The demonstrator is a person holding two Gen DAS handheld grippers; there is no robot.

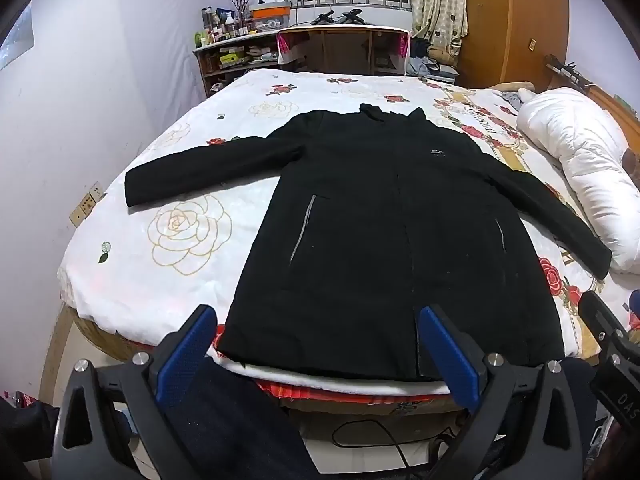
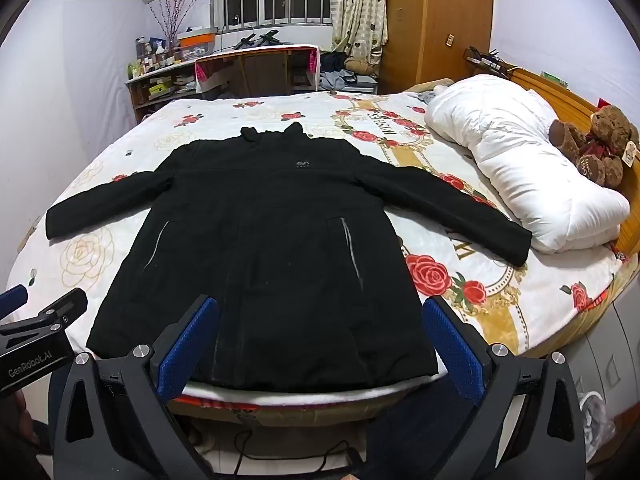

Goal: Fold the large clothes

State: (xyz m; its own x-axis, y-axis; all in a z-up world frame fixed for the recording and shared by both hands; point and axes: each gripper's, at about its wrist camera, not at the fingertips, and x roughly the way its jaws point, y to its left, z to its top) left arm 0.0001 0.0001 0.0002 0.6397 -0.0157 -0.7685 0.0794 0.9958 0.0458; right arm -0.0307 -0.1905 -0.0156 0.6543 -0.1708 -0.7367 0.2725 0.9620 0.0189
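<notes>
A large black jacket lies flat, front up, on the bed, collar at the far end, hem at the near edge, both sleeves spread out sideways. It also shows in the right wrist view. My left gripper is open and empty, hovering above the near hem, apart from the cloth. My right gripper is open and empty, above the hem too. The left gripper's body shows at the left edge of the right wrist view.
The bed has a white rose-print cover. A rolled white duvet and a brown teddy bear lie along the right side. A desk and shelves stand past the far end. A wardrobe stands at the back right. Cables lie on the floor below.
</notes>
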